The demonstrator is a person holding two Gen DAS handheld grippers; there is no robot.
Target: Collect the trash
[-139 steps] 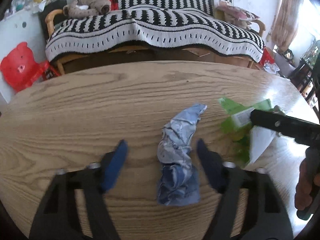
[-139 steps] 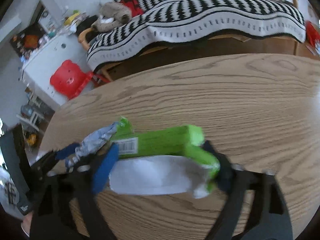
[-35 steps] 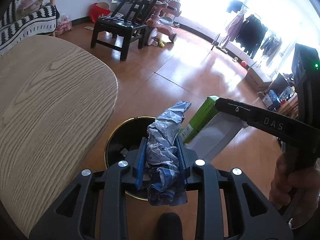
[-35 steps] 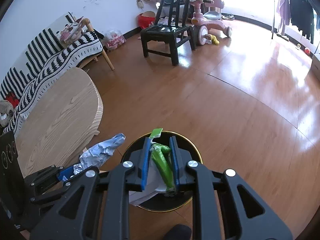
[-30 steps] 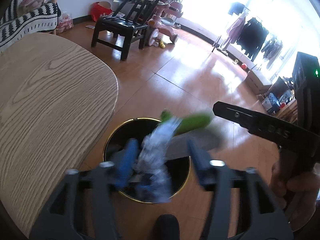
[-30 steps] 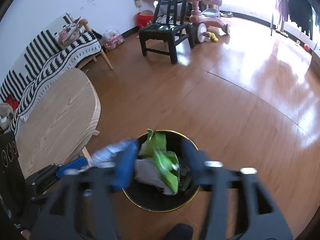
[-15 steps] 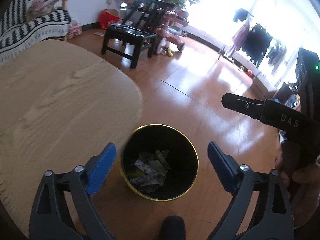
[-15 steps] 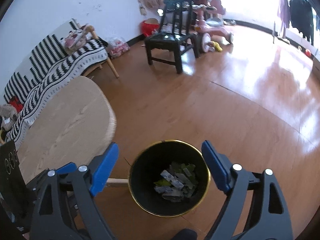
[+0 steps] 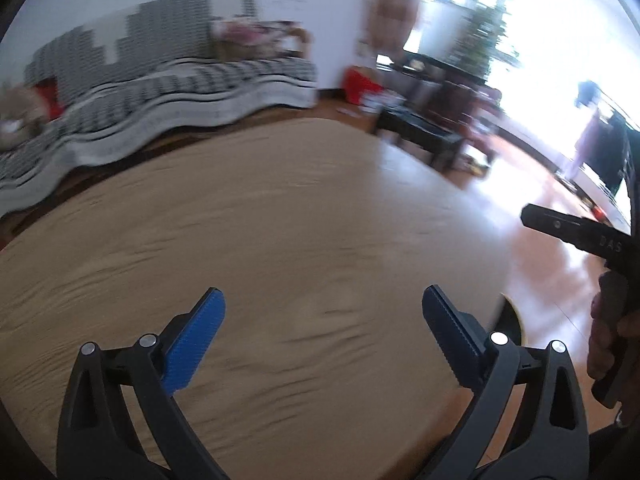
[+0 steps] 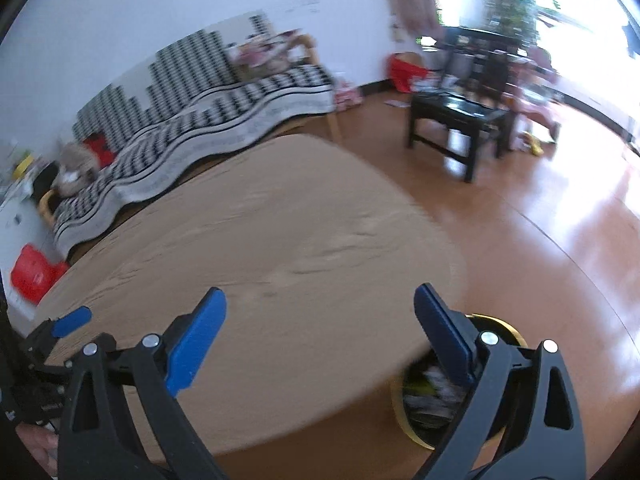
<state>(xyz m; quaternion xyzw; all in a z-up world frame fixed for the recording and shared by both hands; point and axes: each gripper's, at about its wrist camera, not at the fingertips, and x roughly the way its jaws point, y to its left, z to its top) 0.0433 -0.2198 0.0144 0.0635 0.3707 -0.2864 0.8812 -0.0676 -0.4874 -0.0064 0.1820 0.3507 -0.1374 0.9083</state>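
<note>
Two tools, the left tool (image 9: 322,324) and right tool (image 10: 320,322), hover spread wide and empty over the wooden bench (image 9: 280,220). No trash shows ahead of either. The bin (image 10: 500,330) lies below the right tool's right finger, nearer that hand.

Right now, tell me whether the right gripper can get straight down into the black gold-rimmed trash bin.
Probably not straight down. The right gripper hangs open over the oval wooden table, and the table's edge covers part of the black gold-rimmed trash bin; it would likely have to shift right first.

Black gripper (image 9: 322,326) frames, ribbed blue pads (image 9: 192,338), silver screws (image 9: 148,341)
</note>
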